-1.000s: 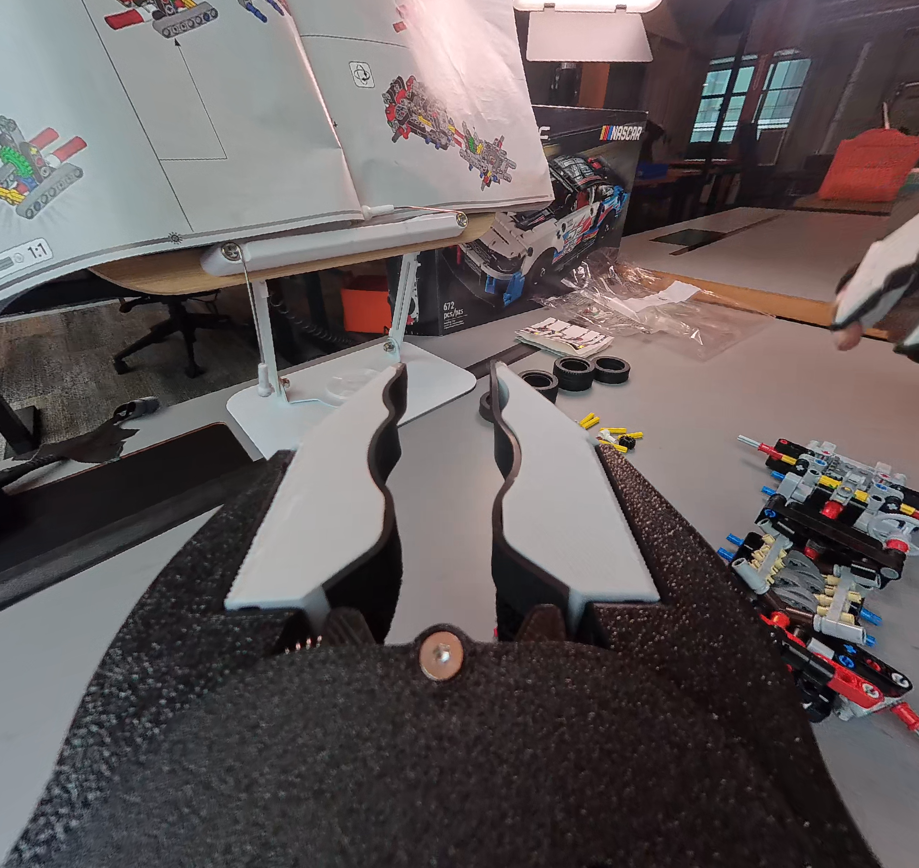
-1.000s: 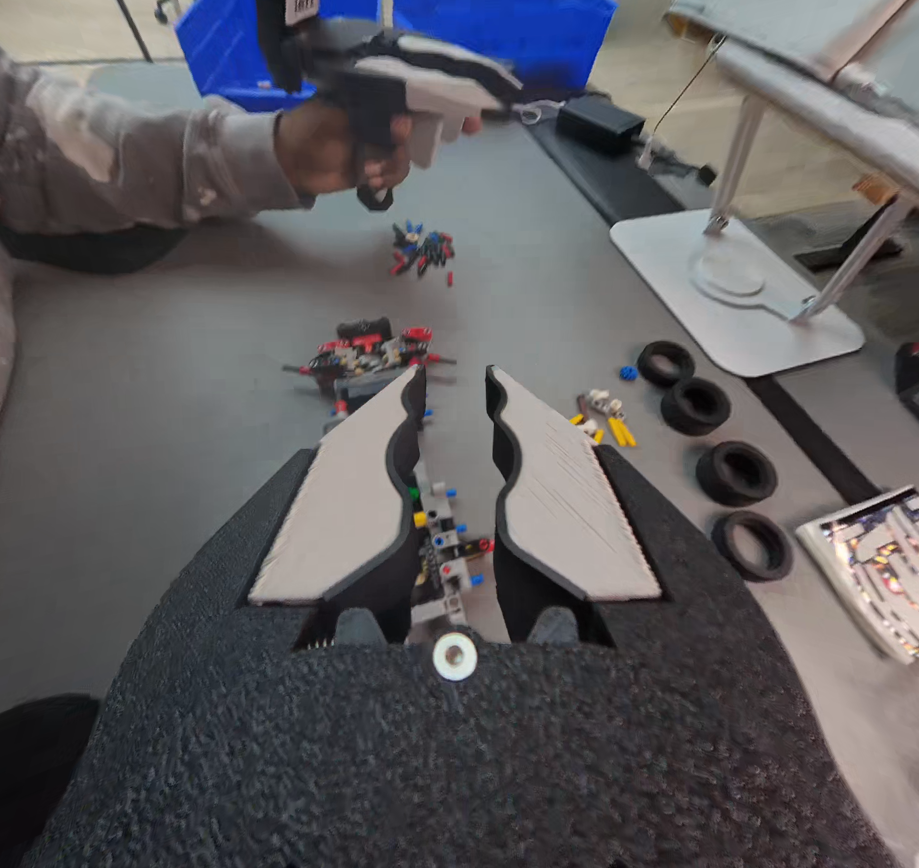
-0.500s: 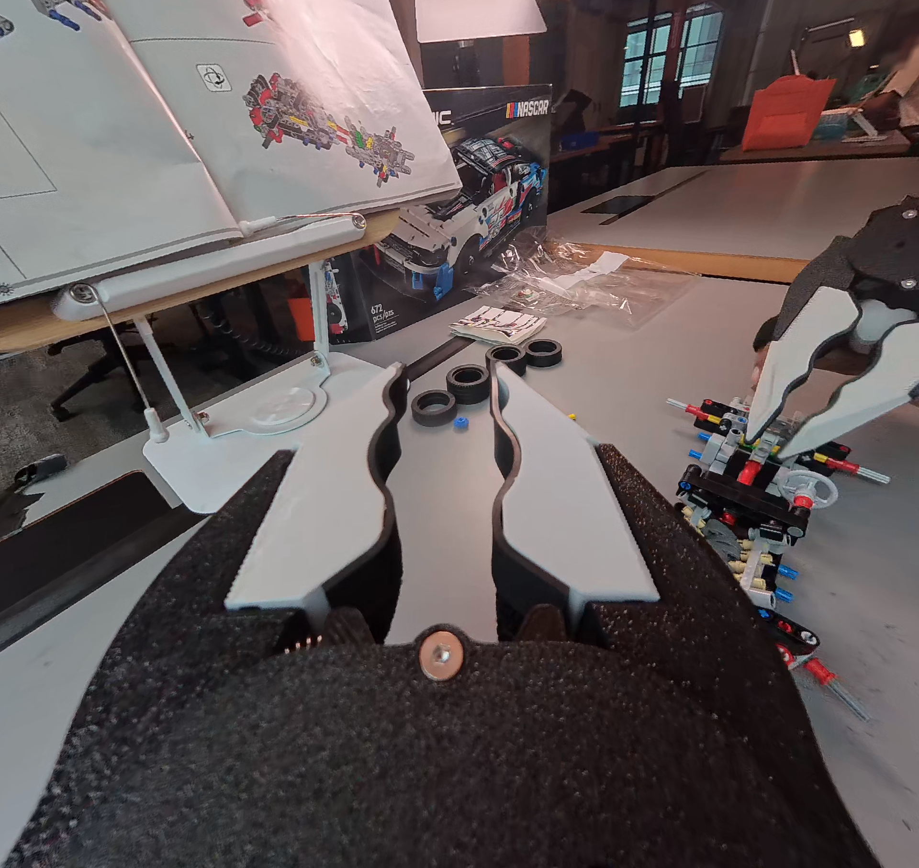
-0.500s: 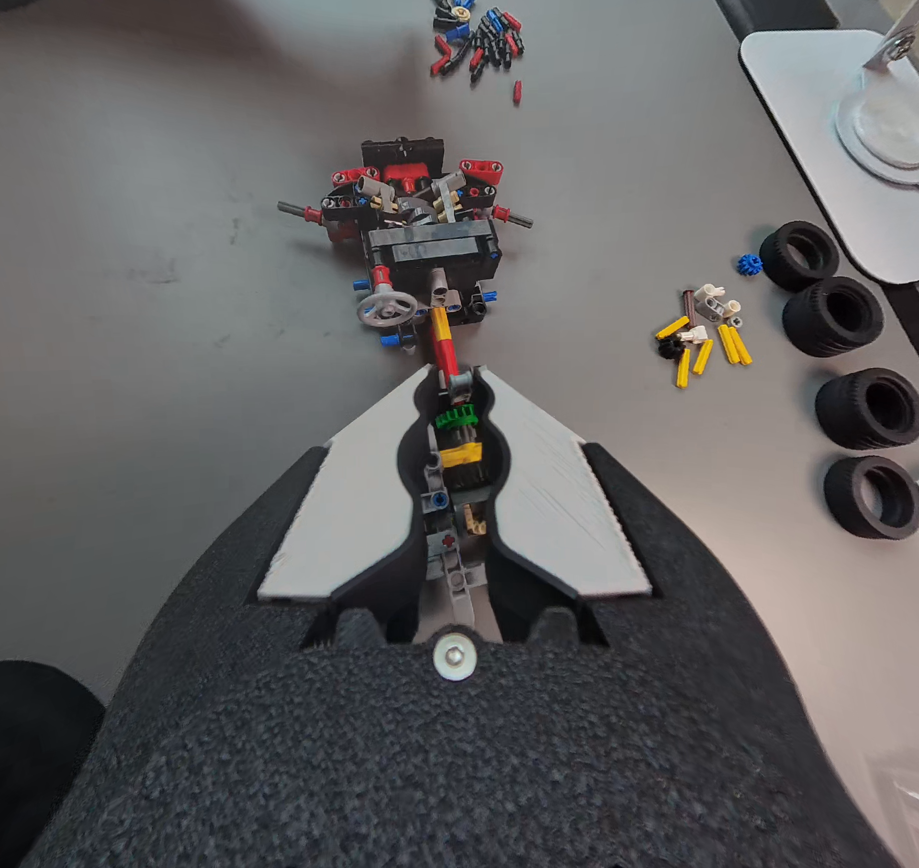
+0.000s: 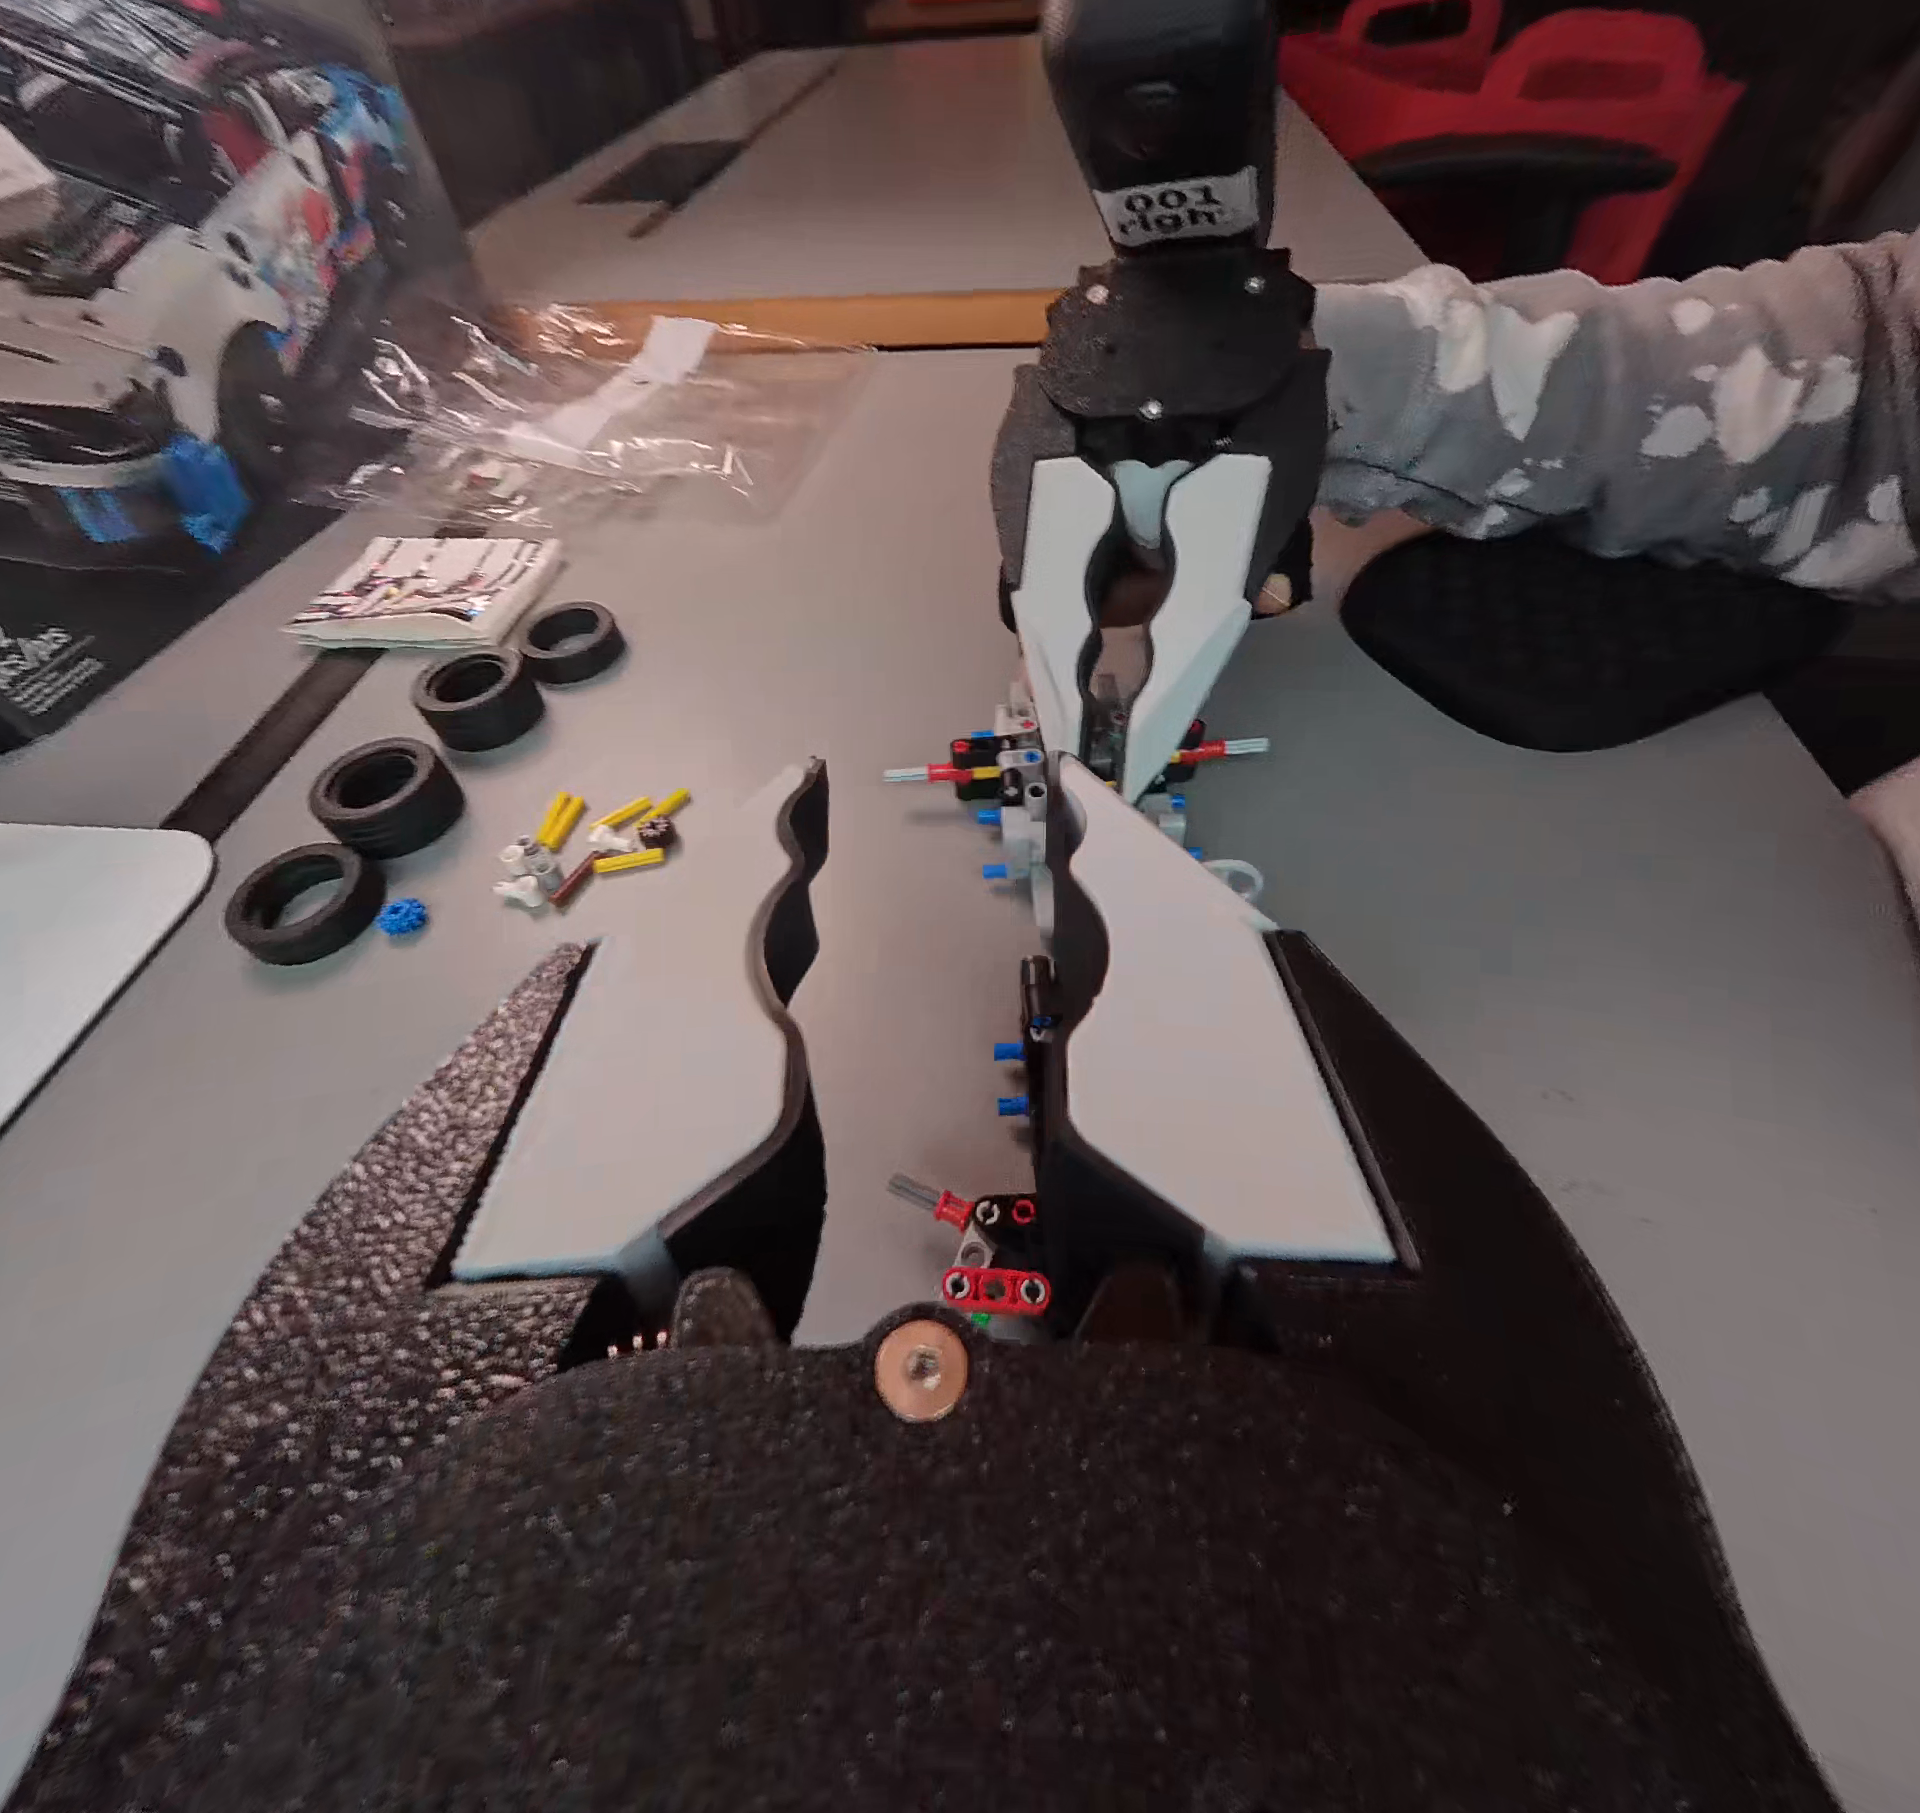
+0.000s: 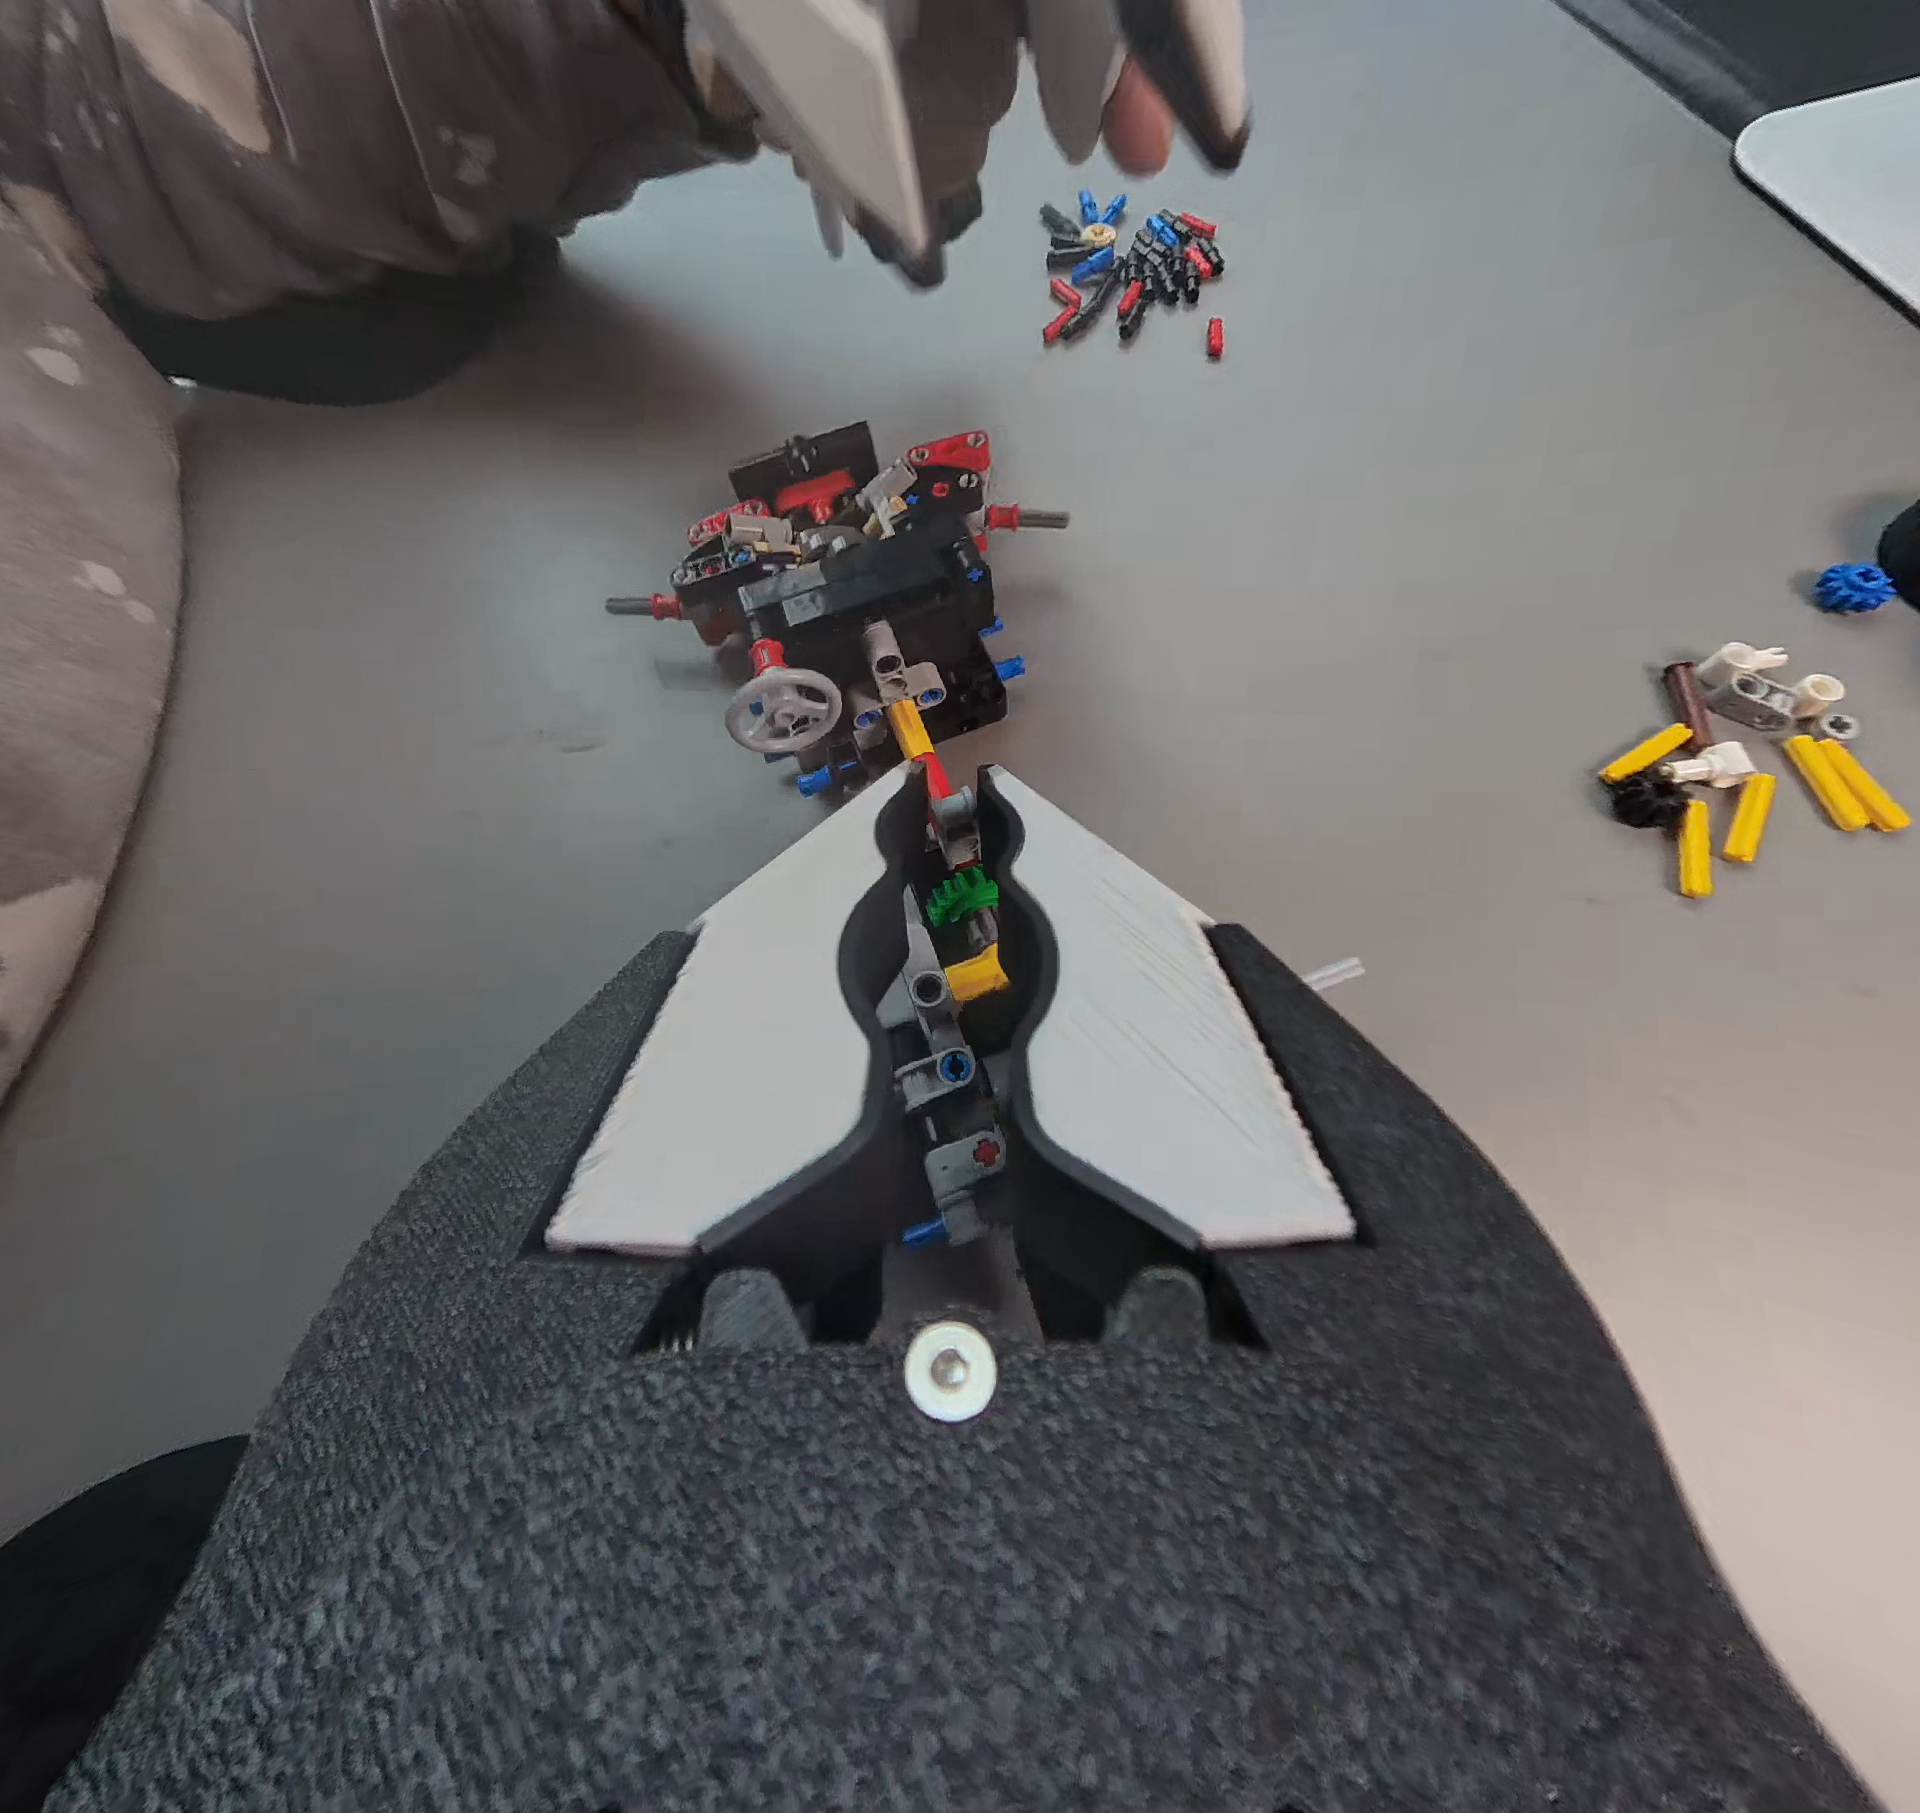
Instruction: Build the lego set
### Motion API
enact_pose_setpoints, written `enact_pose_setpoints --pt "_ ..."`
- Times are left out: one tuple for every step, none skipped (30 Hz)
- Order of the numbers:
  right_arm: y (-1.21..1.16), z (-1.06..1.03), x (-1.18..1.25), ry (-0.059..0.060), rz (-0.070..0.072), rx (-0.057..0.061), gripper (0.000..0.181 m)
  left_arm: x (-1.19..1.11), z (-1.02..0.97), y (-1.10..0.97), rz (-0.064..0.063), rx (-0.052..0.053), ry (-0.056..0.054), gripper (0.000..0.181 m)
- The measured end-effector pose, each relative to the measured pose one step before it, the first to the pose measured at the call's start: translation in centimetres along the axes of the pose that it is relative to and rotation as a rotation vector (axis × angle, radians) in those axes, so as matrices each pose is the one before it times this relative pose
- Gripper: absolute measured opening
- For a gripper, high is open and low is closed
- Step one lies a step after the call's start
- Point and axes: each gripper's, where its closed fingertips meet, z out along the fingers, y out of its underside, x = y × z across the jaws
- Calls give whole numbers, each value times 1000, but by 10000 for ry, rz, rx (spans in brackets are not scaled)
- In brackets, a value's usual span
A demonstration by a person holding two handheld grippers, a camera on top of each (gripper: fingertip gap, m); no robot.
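The grey bench (image 5: 1558, 984) carries everything. On it the half-built lego chassis (image 6: 862, 600) lies long and narrow, its long axis running straight away from the right tongs (image 6: 951, 776) toward the left tongs (image 5: 935, 787), so the two pairs face each other along it.

The right tongs are drawn narrow around the chassis's thin near end, the grey linkage with the green gear (image 6: 961, 896) sitting between the jaws; whether they truly pinch it or only flank it is hard to say, but it looks like a hold. The left tongs stand wide with nothing between them, and the chassis's bulky end with the grey steering wheel (image 6: 784, 709) lies just under their right-hand finger, so that pair is the nearer one to the heavy end.

There are no containers here; loose parts lie bare: four black tyres (image 5: 384, 797), yellow axles (image 6: 1839, 781), a heap of small pins (image 6: 1132, 262).
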Motion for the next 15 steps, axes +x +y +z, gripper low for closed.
enact_pose_setpoints --pt "-501 -421 -24 -140 240 424 12 775 483 326 47 -185 320 43" --pt "-595 -544 11 -131 279 441 13 621 400 268 9 -133 277 43" --pt "-535 -584 190 2 215 369 14 476 314 234 -36 -113 229 43" --pt "-386 -551 320 127 102 274 14 337 238 223 -40 -107 178 44" --pt "-137 -442 274 151 -23 102 15 268 180 222 -30 -117 153 43" --pt "102 -317 169 129 -100 -31 15 210 135 226 -13 -125 125 44" --pt "223 -203 114 111 -122 -107 16 172 115 241 2 -124 104 43" --pt "298 -99 52 83 -122 -143 16 193 108 268 9 -128 121 43" --pt "316 -23 6 54 -111 -163 16 207 113 287 4 -129 140 43" --pt "299 49 -14 35 -99 -162 16 218 122 300 -15 -127 151 43" --pt "245 107 -49 18 -92 -139 16 246 117 291 -31 -119 179 43" --pt "202 145 -78 -3 -79 -121 15 286 114 266 -44 -107 207 43" --pt "199 174 -83 -6 -75 -126 15 329 103 238 -53 -109 226 43" --pt "207 169 -87 -1 -82 -122 15 320 61 231 -53 -127 219 45" --pt "170 174 -68 10 -74 -104 15 252 29 188 -46 -124 171 47"
